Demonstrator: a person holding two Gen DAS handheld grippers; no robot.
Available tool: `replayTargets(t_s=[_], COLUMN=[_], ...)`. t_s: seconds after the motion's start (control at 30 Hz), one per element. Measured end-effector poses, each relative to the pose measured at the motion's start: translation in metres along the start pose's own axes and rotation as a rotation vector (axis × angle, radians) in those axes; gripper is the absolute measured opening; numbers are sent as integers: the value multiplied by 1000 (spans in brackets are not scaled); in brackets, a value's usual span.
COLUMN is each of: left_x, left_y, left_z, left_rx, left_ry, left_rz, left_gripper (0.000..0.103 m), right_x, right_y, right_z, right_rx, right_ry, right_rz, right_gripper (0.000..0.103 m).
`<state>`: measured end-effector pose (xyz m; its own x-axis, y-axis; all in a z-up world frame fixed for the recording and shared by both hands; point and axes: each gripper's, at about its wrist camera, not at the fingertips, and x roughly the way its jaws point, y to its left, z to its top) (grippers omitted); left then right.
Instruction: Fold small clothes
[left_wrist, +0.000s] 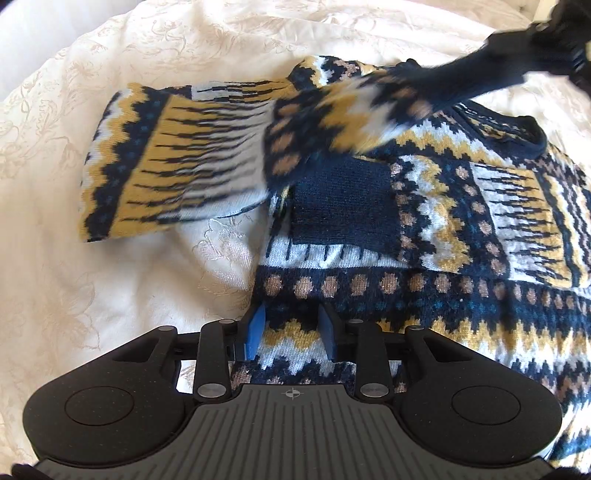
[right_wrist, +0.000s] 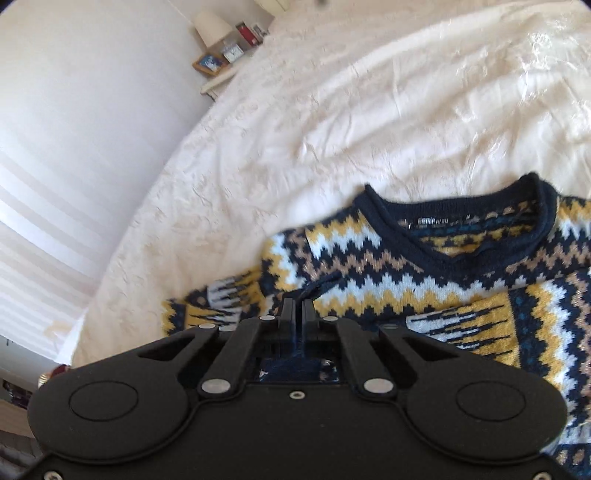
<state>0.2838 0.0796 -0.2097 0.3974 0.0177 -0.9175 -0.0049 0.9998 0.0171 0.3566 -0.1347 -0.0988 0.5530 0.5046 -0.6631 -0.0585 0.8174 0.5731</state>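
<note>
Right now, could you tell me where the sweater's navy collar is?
In the right wrist view, the navy ribbed collar lies right of centre, beyond the shut right tongs, at the sweater's far edge against the cream bedspread.

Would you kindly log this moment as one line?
left gripper: open over sweater | right gripper: shut on sleeve cuff | bedspread

Bedspread (right_wrist: 369, 110) beyond sweater (right_wrist: 461, 280) lies open; nightstand (right_wrist: 221, 77) far.

Bright daylight, blown out on the bedspread (right_wrist: 406, 92) toward two o'clock. Motion-smeared sleeve (left_wrist: 369, 107) at one o'clock. Strong fisheye bending, dark corners.
</note>
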Motion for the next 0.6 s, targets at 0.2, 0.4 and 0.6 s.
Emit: replayTargets(t_s=[0.2, 0.4, 0.6], left_x=[-1, -1, 1], left_y=[-3, -3, -3], left_z=[-1, 1, 2], left_rx=[11, 14, 25], left_ry=[-4, 5, 10], left_rz=[19, 24, 23], left_gripper=[32, 32, 32], right_x=[-78, -75, -58], right_y=[-48, -113, -125], right_z=[10, -19, -43], right_rx=[22, 11, -29], right_ry=[-75, 40, 61], right_rz=[-211, -450, -465], right_gripper=[7, 9, 35])
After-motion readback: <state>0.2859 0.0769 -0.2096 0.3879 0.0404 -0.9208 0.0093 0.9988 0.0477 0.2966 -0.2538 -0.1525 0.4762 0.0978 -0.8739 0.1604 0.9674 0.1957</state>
